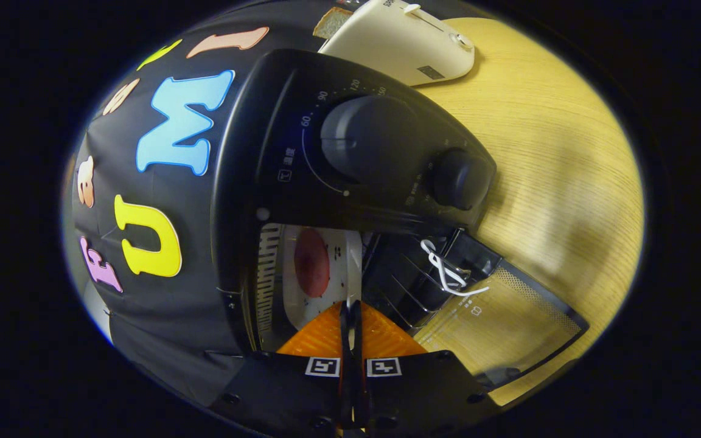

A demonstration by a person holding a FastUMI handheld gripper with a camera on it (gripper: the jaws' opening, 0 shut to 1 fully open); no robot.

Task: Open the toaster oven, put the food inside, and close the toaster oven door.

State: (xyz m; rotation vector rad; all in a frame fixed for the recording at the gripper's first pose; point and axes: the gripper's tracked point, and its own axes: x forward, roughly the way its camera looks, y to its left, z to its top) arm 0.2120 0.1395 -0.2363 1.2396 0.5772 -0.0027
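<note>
The black toaster oven (302, 121) with two knobs stands right ahead of me, its glass door (509, 316) folded down open onto the table. A white cord (445, 271) is tied at the door's handle. Inside the cavity, beside the wire rack (399, 280), sits a white speckled plate (302, 304) with a round dark-red slice of food (312, 261) on it. My gripper (350, 307) reaches into the oven mouth. Its fingers are pressed together on the plate's near rim.
A cream-white pop-up toaster (405, 42) stands beyond the oven with a slice of bread (331, 21) next to it. The wooden table (557, 152) stretches beside the oven and under the open door.
</note>
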